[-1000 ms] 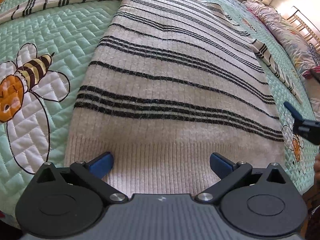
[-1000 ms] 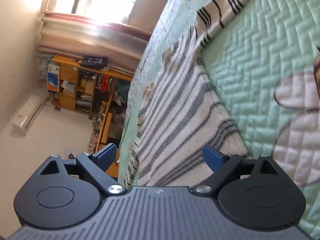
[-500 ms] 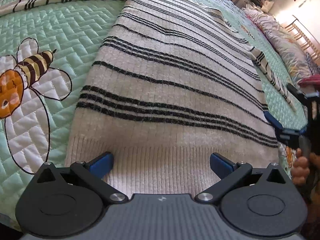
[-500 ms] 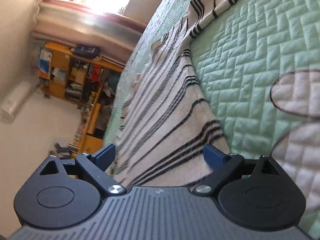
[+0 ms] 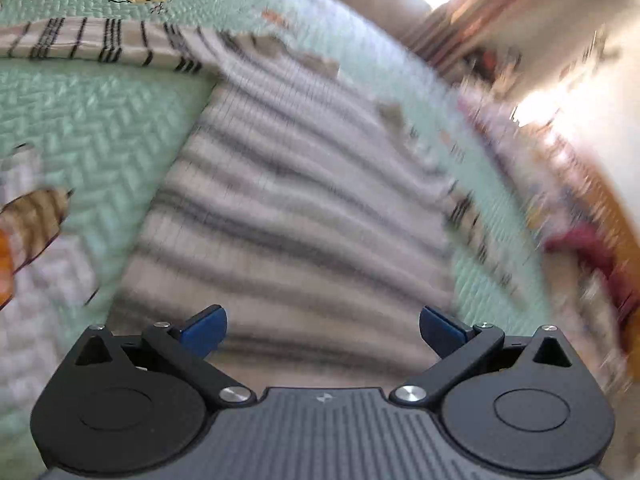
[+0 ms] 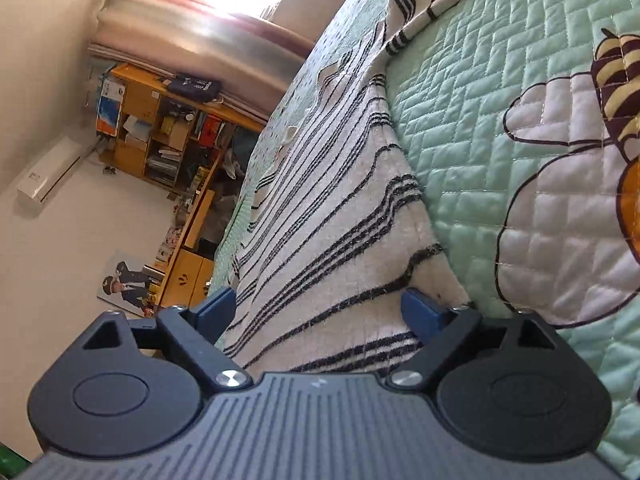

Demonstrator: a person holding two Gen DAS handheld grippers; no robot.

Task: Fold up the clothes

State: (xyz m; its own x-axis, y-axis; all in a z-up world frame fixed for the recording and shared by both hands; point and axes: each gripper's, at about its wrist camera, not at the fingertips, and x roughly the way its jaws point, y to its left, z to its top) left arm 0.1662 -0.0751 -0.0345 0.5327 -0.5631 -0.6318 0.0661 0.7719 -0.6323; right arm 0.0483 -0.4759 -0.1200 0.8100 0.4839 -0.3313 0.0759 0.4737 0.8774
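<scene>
A cream knitted sweater with thin black stripes (image 5: 300, 216) lies flat on a mint quilted bedspread (image 5: 100, 120), one sleeve (image 5: 100, 44) stretched out to the far left. My left gripper (image 5: 322, 330) is open above the sweater's lower part, nothing between its blue pads; this view is blurred by motion. In the right wrist view the same sweater (image 6: 340, 240) runs away from me along the bedspread (image 6: 500, 80). My right gripper (image 6: 322, 312) straddles the sweater's near side edge; its jaws are closing, cloth lies between them, and the pads do not pinch it.
A bee and flower print (image 6: 580, 152) marks the bedspread beside the sweater. Pillows and a dark red cloth (image 5: 592, 248) lie at the bed's far right. Beyond the bed stand an orange shelf (image 6: 160, 132), a wall air conditioner (image 6: 48, 176) and a poster (image 6: 128, 284).
The left gripper has lifted and swung, so its view tilts and blurs, and the right gripper has left it. The right gripper has sunk closer onto the sweater's edge.
</scene>
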